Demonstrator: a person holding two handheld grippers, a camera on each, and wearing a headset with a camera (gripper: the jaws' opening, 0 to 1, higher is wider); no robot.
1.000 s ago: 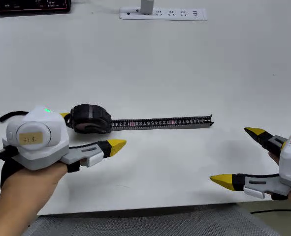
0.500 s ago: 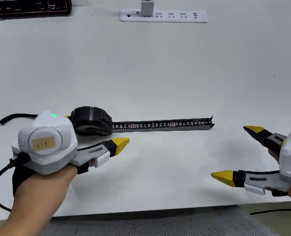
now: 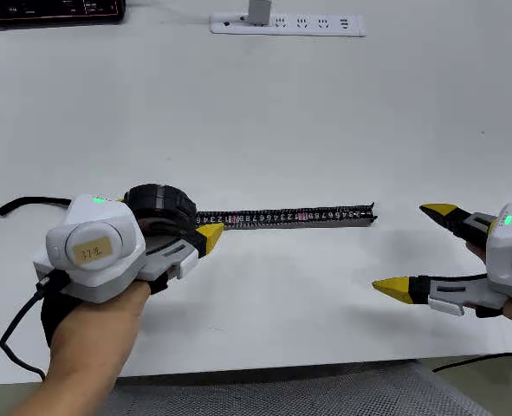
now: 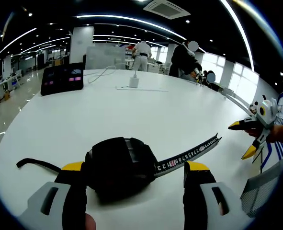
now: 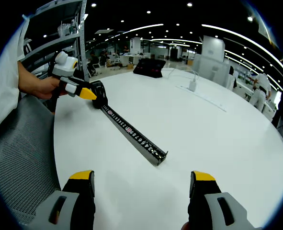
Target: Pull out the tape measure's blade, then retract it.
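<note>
A black tape measure case (image 3: 160, 206) lies on the white table with its blade (image 3: 290, 215) drawn out to the right, flat on the surface. My left gripper (image 3: 173, 224) is open and straddles the case (image 4: 119, 165), one yellow tip on each side; the blade (image 4: 189, 154) runs out past the right jaw. My right gripper (image 3: 414, 248) is open with nothing between its fingers, to the right of the blade's end hook and nearer the front edge. In the right gripper view (image 5: 142, 175) the blade (image 5: 131, 134) leads away to the case (image 5: 99, 93).
The case's black wrist strap (image 3: 30, 204) trails left. At the table's far edge lie a white power strip (image 3: 286, 23) and a black device (image 3: 52, 10). A grey mesh seat (image 3: 264, 394) sits below the front edge.
My left gripper has moved forward from in front of the case until its jaws are on either side of it. The right gripper has barely shifted. The tape measure stays put.
</note>
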